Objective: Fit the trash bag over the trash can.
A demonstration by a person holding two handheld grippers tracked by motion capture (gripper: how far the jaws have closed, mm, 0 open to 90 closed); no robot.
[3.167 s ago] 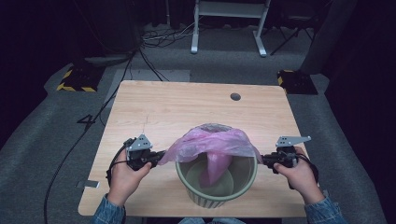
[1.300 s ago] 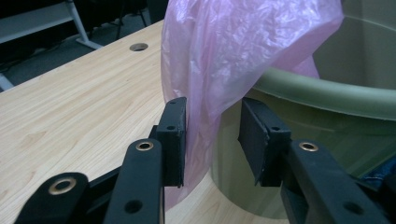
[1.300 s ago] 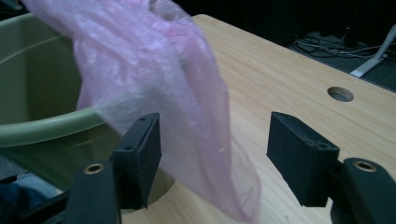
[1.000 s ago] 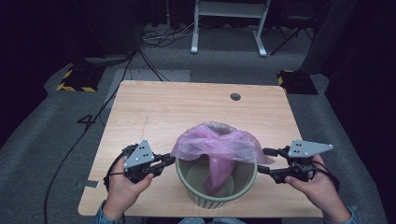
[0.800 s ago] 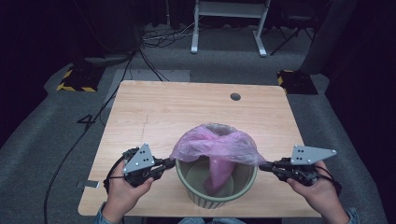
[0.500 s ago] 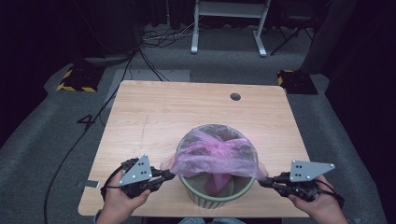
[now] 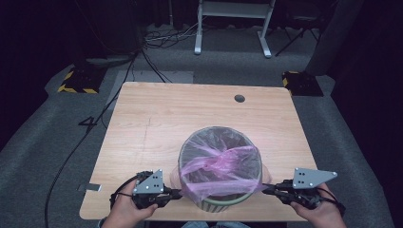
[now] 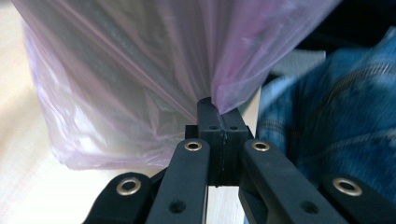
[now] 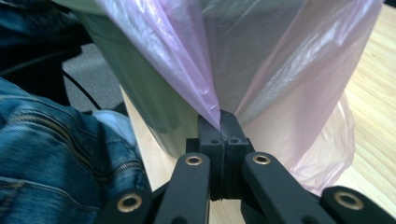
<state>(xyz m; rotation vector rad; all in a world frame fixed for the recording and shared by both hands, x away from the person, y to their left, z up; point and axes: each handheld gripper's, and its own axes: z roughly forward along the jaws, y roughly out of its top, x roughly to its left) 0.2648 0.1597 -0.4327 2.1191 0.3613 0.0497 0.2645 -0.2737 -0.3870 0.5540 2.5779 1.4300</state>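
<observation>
A pale green bin (image 7: 223, 203) stands near the table's front edge with a thin pink bag (image 7: 218, 166) stretched over its mouth. My left gripper (image 7: 177, 193) is at the bin's lower left side, shut on the bag's edge. In the left gripper view the jaws (image 8: 215, 109) meet on a pinched fold of the bag (image 8: 140, 70). My right gripper (image 7: 264, 188) is at the bin's lower right side, also shut on the bag's edge. The right gripper view has its jaws (image 9: 223, 122) pressed on the film (image 9: 280, 70) beside the bin wall (image 9: 154, 107).
The wooden table (image 7: 166, 118) has a round cable hole (image 7: 239, 98) at the back right. The bin sits close to the front edge, and the person's denim legs (image 9: 56, 140) are just below it. Cables and a white stand's feet (image 7: 233, 28) lie on the floor beyond.
Both hands have sunk and drawn toward the table's front edge, pulling the bag's edge down. The bag, earlier bunched above the bin, now lies flatter over its rim.
</observation>
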